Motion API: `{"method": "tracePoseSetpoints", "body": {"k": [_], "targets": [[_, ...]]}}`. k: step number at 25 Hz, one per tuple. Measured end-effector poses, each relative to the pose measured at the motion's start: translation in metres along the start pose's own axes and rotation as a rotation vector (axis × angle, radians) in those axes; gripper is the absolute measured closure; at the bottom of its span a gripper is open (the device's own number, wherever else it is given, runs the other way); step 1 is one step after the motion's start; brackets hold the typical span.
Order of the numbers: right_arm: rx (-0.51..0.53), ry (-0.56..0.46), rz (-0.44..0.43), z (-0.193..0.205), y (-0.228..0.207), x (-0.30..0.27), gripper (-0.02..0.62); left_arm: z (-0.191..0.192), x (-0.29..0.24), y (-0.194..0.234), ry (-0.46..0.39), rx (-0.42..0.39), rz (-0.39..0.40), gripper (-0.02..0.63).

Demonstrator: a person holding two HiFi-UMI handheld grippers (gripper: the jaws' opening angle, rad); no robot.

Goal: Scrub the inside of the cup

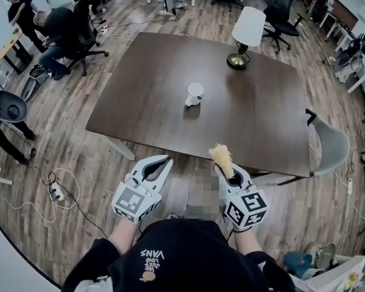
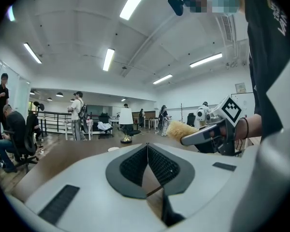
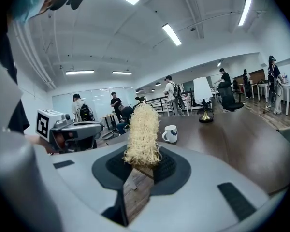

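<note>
A white cup (image 1: 195,93) with a handle stands near the middle of the dark brown table (image 1: 158,108), also in the right gripper view as the cup (image 3: 170,133). Both grippers hover over the floor short of the table's near edge. My left gripper (image 1: 168,161) is shut with nothing between its fingers, the pads meeting in the left gripper view (image 2: 146,148). My right gripper (image 1: 229,173) is shut on a straw-coloured fibre scrubber (image 1: 222,157), which sticks up from the jaws as a shaggy tuft (image 3: 142,134).
A table lamp (image 1: 246,35) with a white shade and brass foot stands at the table's far right. A grey chair (image 1: 331,142) sits at the table's right corner. Cables and a power strip (image 1: 56,191) lie on the wooden floor at left. People sit at desks far left.
</note>
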State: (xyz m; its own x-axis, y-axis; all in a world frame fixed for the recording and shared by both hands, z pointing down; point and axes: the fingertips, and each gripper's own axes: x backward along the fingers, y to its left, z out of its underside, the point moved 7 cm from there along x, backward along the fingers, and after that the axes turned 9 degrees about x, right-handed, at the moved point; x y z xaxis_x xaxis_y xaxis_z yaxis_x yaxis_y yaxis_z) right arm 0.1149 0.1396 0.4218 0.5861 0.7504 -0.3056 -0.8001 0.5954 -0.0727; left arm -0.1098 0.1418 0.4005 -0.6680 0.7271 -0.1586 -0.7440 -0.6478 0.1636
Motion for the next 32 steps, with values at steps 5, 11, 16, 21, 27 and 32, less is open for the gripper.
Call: {"method": "tracePoseSetpoints", "body": {"k": [5, 11, 16, 21, 27, 32], "targets": [[0.012, 0.002, -0.037, -0.011, -0.034, -0.029, 0.514, -0.007, -0.038, 0.017, -0.007, 0.005, -0.031, 0.594], [0.022, 0.011, -0.084, -0.019, -0.074, -0.061, 0.514, -0.012, -0.082, 0.035, -0.012, 0.005, -0.064, 0.593], [0.03, 0.014, -0.123, -0.021, -0.098, -0.083, 0.514, -0.012, -0.105, 0.048, -0.011, 0.0, -0.105, 0.593], [0.024, 0.022, -0.142, -0.024, -0.109, -0.103, 0.514, -0.012, -0.12, 0.064, -0.003, -0.003, -0.122, 0.592], [0.019, 0.033, -0.124, -0.031, -0.123, -0.13, 0.514, -0.019, -0.146, 0.093, -0.001, -0.01, -0.099, 0.592], [0.013, 0.033, -0.094, -0.044, -0.134, -0.147, 0.514, -0.028, -0.168, 0.114, -0.01, -0.013, -0.054, 0.592]]}}
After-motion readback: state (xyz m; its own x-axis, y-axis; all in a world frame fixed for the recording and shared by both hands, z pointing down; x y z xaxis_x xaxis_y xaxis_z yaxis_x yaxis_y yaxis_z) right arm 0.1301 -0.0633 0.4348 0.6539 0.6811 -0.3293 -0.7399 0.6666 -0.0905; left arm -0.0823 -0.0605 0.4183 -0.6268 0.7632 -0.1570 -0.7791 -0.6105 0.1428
